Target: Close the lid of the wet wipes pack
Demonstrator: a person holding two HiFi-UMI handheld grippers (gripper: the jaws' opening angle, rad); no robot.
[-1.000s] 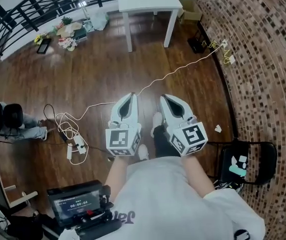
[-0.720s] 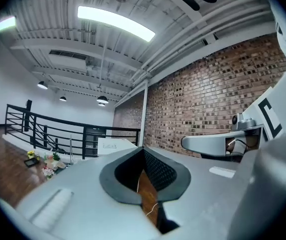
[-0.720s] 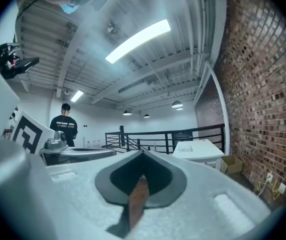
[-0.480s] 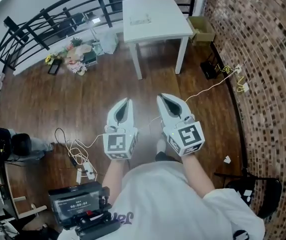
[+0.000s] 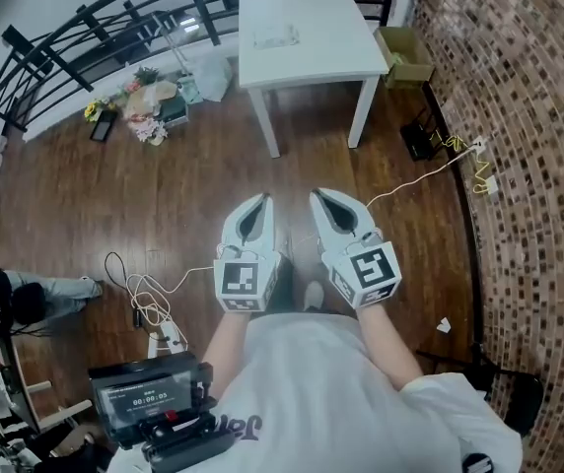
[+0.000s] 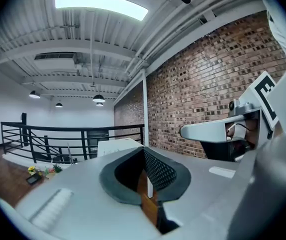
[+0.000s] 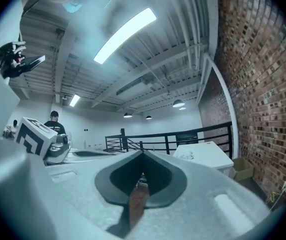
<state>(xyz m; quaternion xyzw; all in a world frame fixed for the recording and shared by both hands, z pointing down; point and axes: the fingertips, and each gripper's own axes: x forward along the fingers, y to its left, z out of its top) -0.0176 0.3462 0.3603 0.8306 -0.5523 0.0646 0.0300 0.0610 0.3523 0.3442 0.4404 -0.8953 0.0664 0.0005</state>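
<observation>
Wooden floor (image 5: pixel 193 175) below; left claw (image 5: pixel 258 199) and right claw (image 5: pixel 318 194) both clenched, empty.

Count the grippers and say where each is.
2. The left gripper and the right gripper sit side by side over the wooden floor, short of the white table. None looks hidden.

The left hand-held gripper (image 5: pixel 259 199) and the right hand-held gripper (image 5: pixel 319 194) sit side by side just ahead of the person's torso (image 5: pixel 331 392). They do not touch, and both point away from it. Each has its jaws pressed together at the tips, with nothing between them. The left forearm (image 5: pixel 225 338) and right forearm (image 5: pixel 386 343) reach forward from the torso, and the marker cubes face up.
</observation>
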